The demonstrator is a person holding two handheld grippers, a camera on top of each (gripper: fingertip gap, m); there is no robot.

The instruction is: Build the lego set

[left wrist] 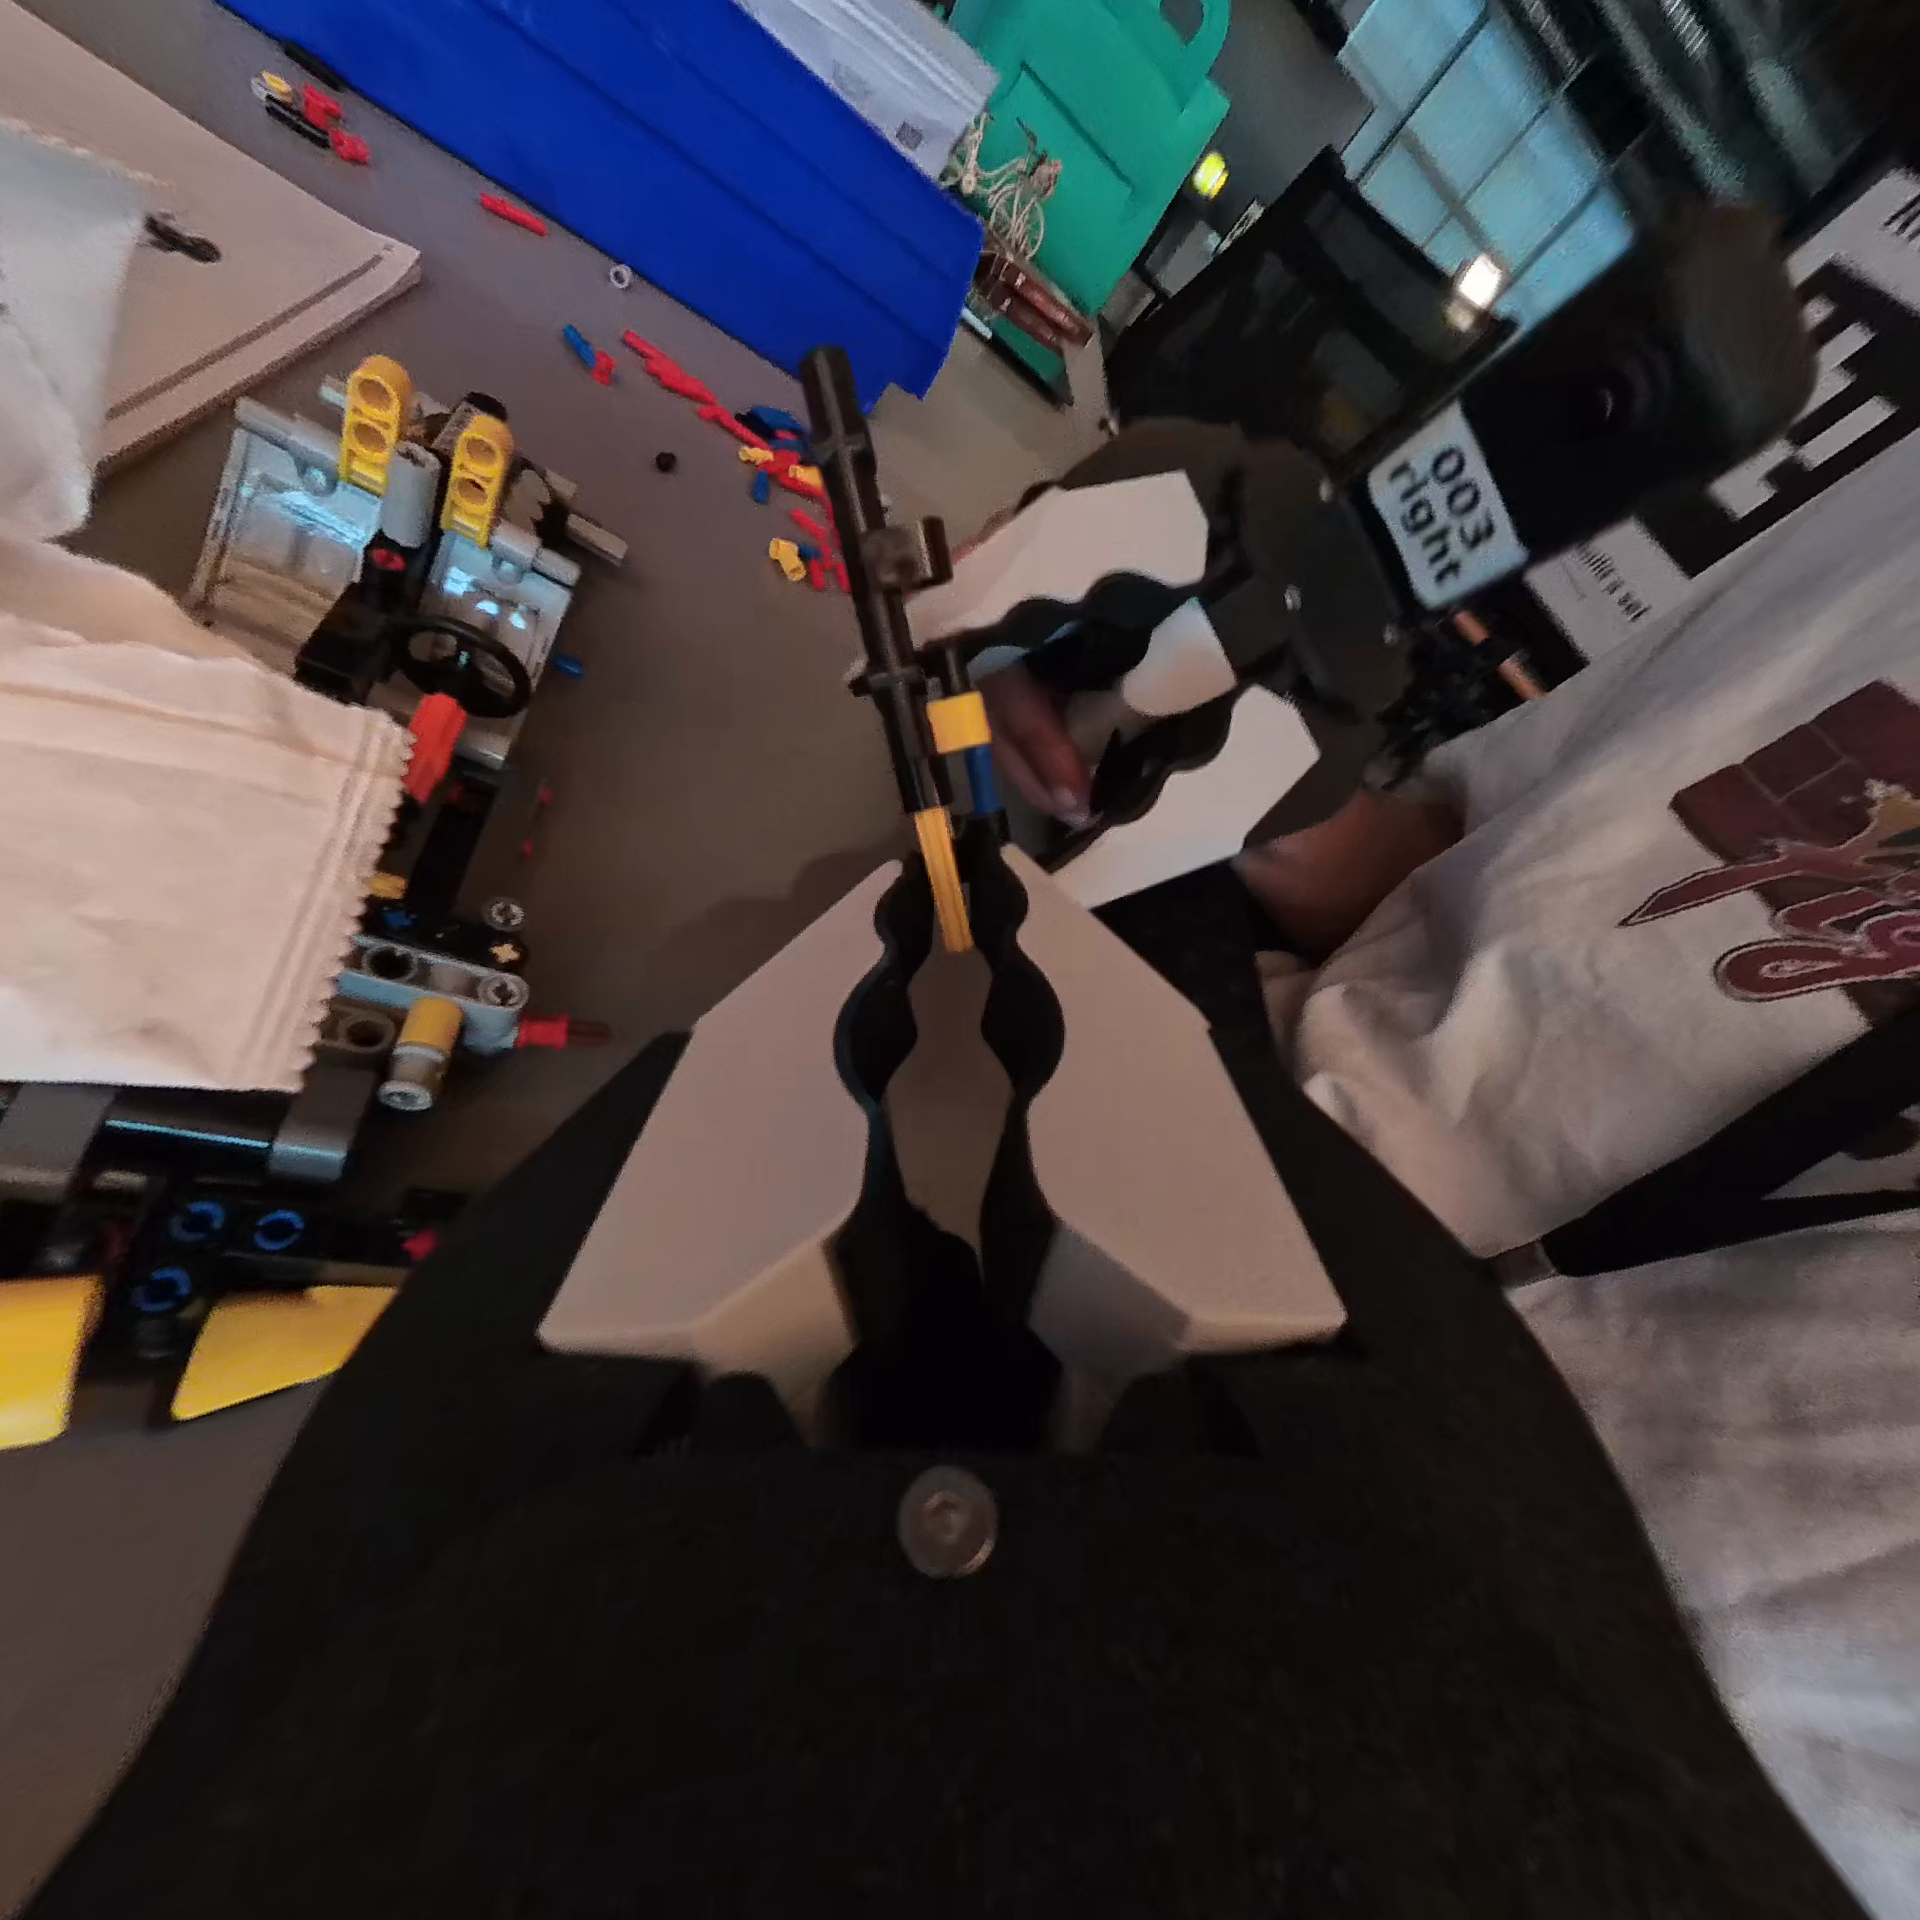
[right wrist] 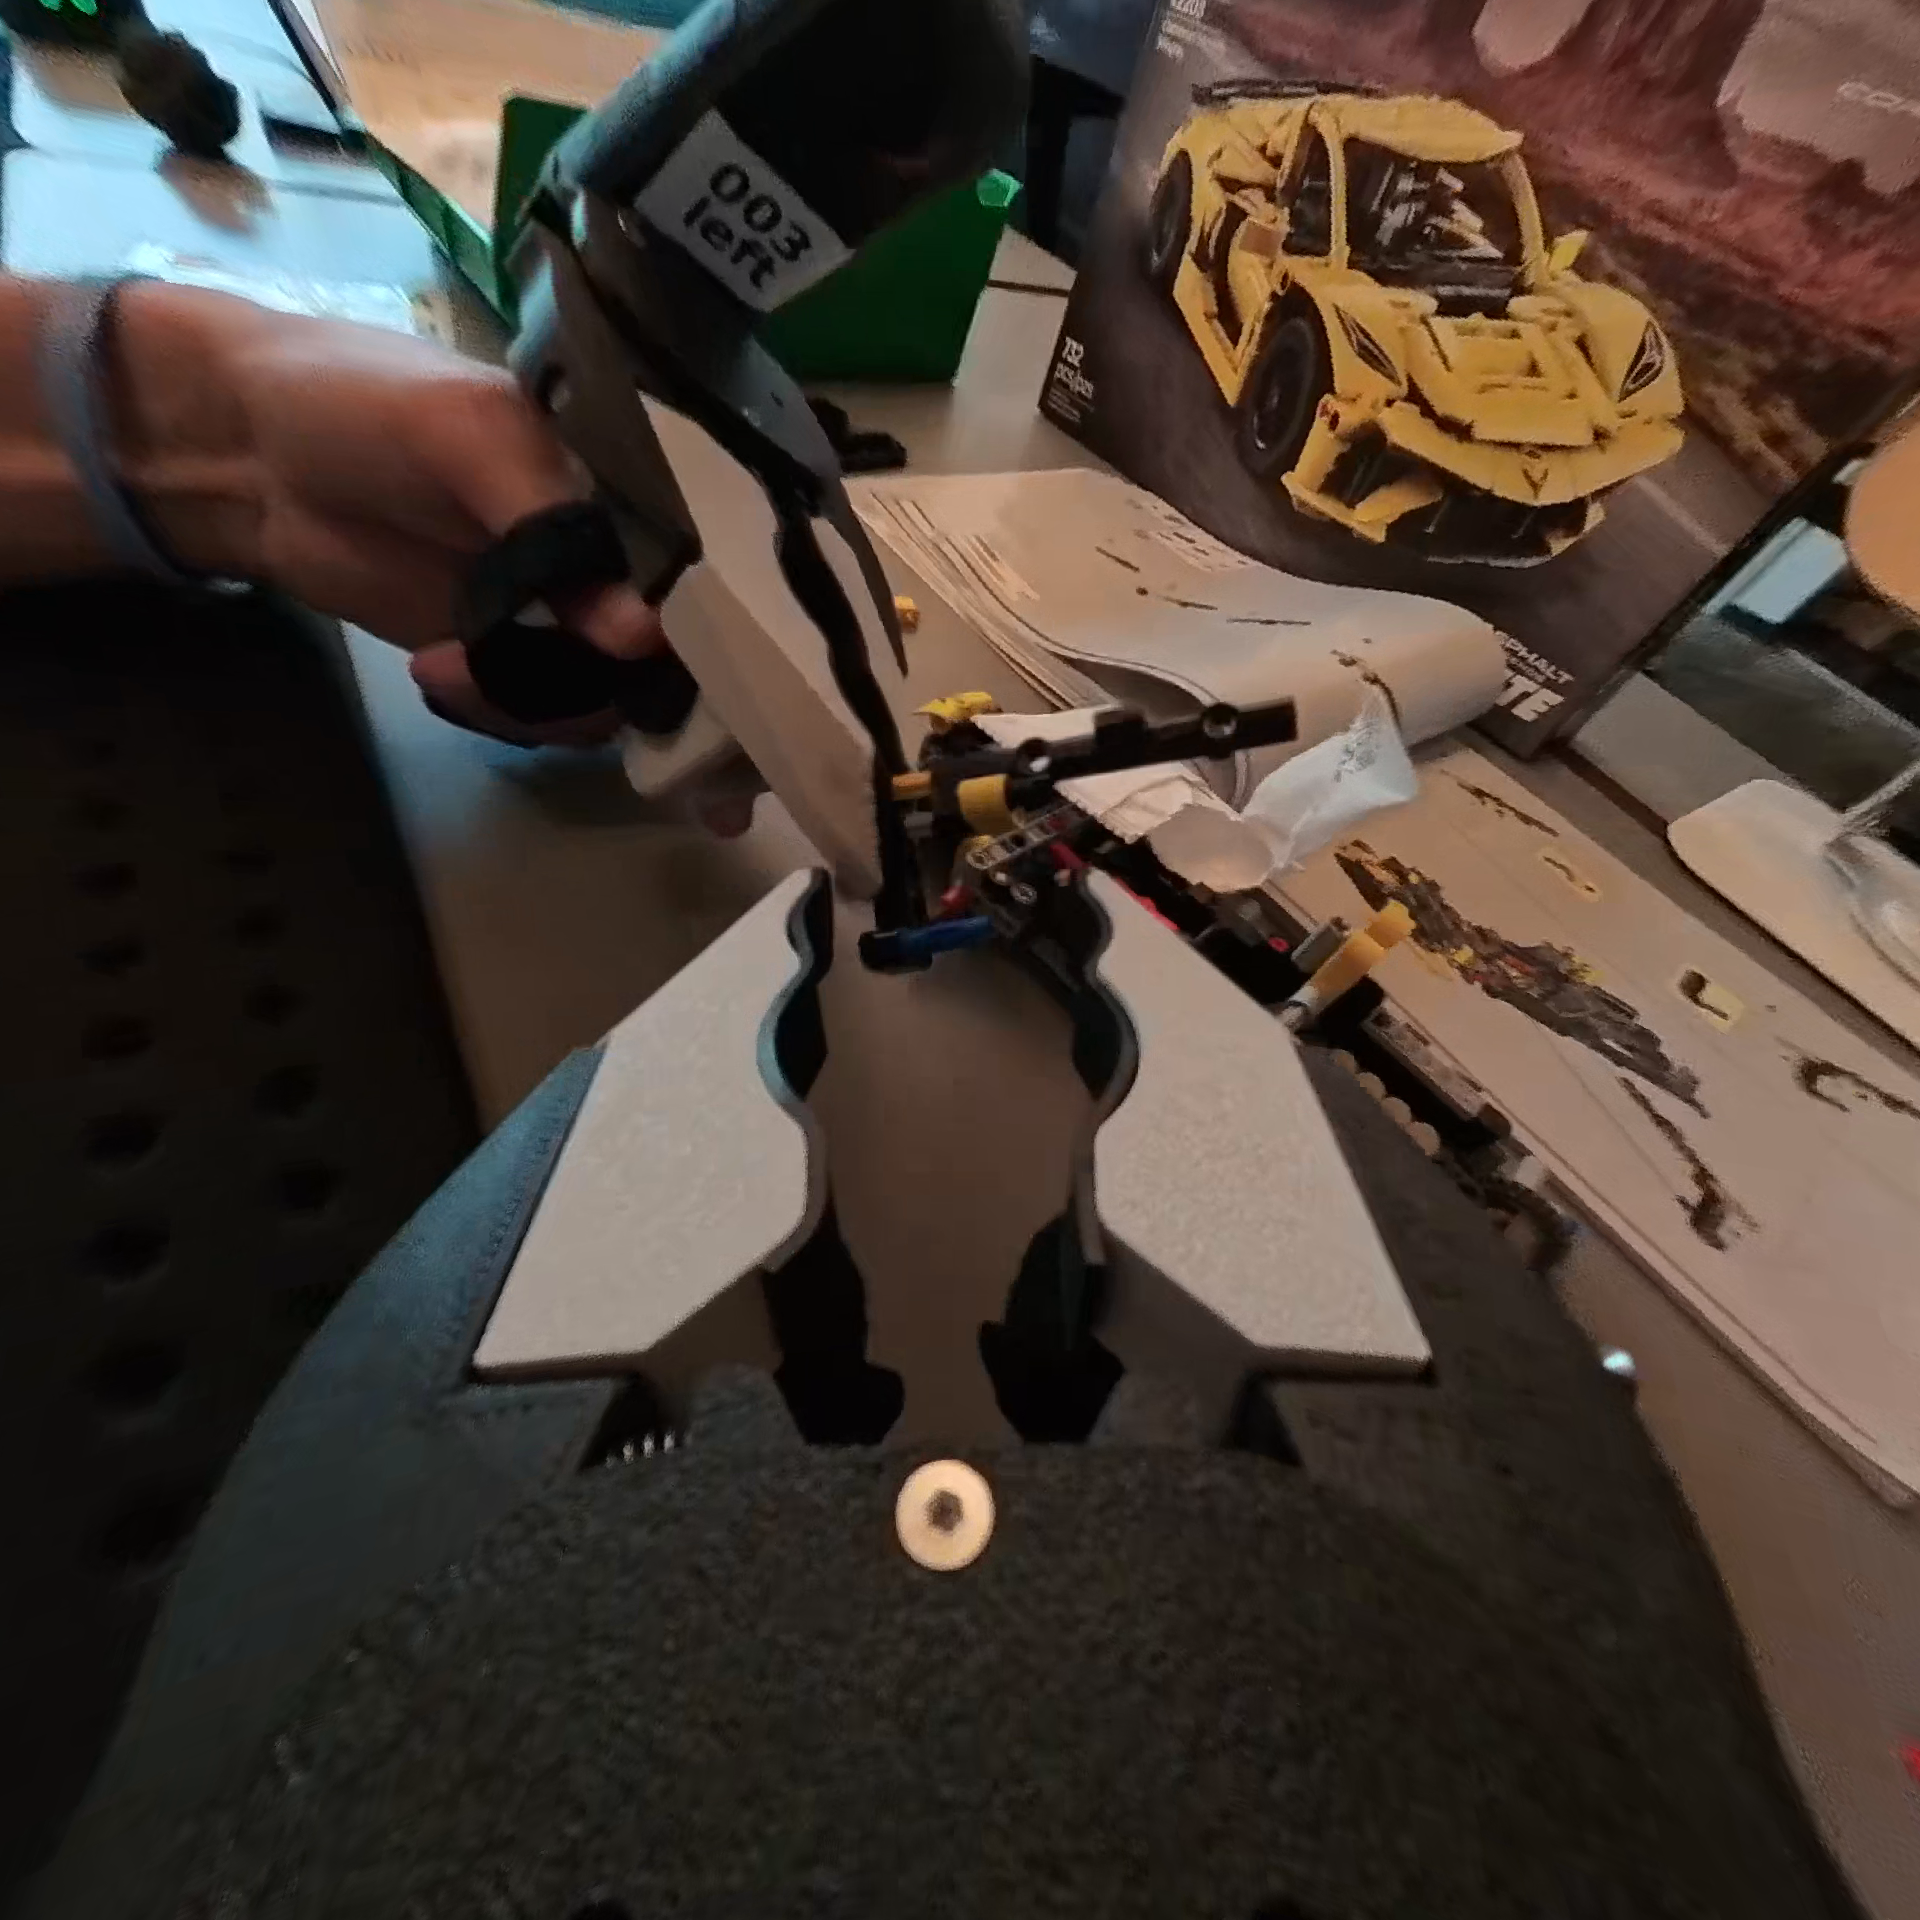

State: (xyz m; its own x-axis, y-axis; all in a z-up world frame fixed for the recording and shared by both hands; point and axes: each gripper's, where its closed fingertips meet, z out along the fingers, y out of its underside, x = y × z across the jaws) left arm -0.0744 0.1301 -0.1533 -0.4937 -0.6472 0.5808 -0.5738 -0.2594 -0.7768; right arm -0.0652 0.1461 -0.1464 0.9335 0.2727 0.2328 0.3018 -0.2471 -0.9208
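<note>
We see dim indoor light, with brightness from the windows. Both wide-angle views bend at the edges. The set box looks softly blurred.

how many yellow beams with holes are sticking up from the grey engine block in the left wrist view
2. One yellow beam stands on the block's far left, the other just right of it, both atop the grey block. Others may be hidden behind the white bag.

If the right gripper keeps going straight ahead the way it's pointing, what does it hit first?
Probably the small blue pin at the bottom of the black subassembly that the left gripper holds. It sits just beyond the right gripper and its open fingertips, though depth is hard to judge.
</note>
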